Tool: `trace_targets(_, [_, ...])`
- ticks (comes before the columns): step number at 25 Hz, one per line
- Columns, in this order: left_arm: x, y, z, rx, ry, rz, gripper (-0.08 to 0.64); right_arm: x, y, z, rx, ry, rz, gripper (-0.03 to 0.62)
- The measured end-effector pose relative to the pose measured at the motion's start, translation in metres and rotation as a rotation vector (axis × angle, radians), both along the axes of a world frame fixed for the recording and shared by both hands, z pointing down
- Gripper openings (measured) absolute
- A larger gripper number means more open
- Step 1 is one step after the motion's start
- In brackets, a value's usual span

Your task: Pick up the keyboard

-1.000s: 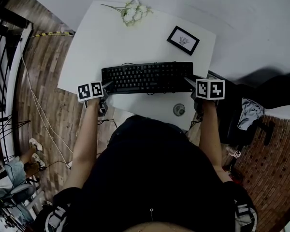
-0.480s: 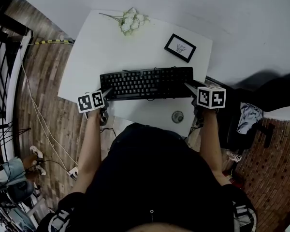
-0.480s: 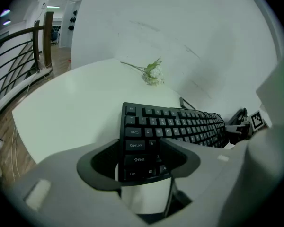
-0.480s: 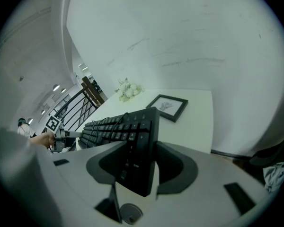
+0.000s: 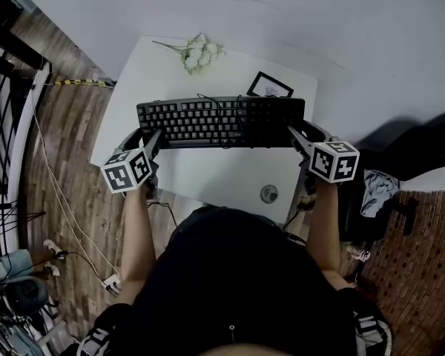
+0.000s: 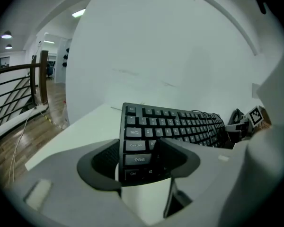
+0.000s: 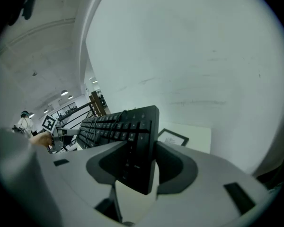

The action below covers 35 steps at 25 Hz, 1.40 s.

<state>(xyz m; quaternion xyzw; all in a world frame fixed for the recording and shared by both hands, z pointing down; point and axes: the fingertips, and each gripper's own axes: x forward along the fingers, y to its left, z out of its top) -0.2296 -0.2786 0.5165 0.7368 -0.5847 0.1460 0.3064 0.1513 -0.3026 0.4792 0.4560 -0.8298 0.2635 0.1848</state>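
Two pairs of jaws each pinch one short end of the keyboard [image 5: 185,121] — the left gripper [image 6: 139,157] on the Shift-and-Ctrl end, the right gripper [image 7: 142,167] on the number-pad end. Gripping both ends at once lets so long a board be carried level, without sagging. It hangs above the white bench [image 5: 208,180] — nearer than the picture frame [image 5: 267,87] and flowers [image 5: 196,53]. The pick-up looks essentially done.
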Motion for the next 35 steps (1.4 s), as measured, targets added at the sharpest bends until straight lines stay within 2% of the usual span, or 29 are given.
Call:
trace_targets(11, [0.008, -0.016, -0.129, 0.435, -0.077, 0.011, 0.273, 0.010, -0.001, -0.107, 0.360, 0.000, 0.041, 0.195])
trace_targets(19, [0.012, 0.004, -0.187, 0.641, -0.116, 0.020, 0.273, 0.014, 0.024, -0.158, 0.573, 0.004, 0.079, 0.195])
trace_targets(25, [0.020, 0.015, -0.204, 0.718, -0.129, 0.036, 0.273, 0.023, 0.043, -0.169, 0.648, 0.006, 0.112, 0.193])
trace_targets(35, [0.018, 0.009, -0.203, 0.730, -0.112, 0.090, 0.273, 0.021, 0.059, -0.167, 0.656, 0.017, 0.164, 0.193])
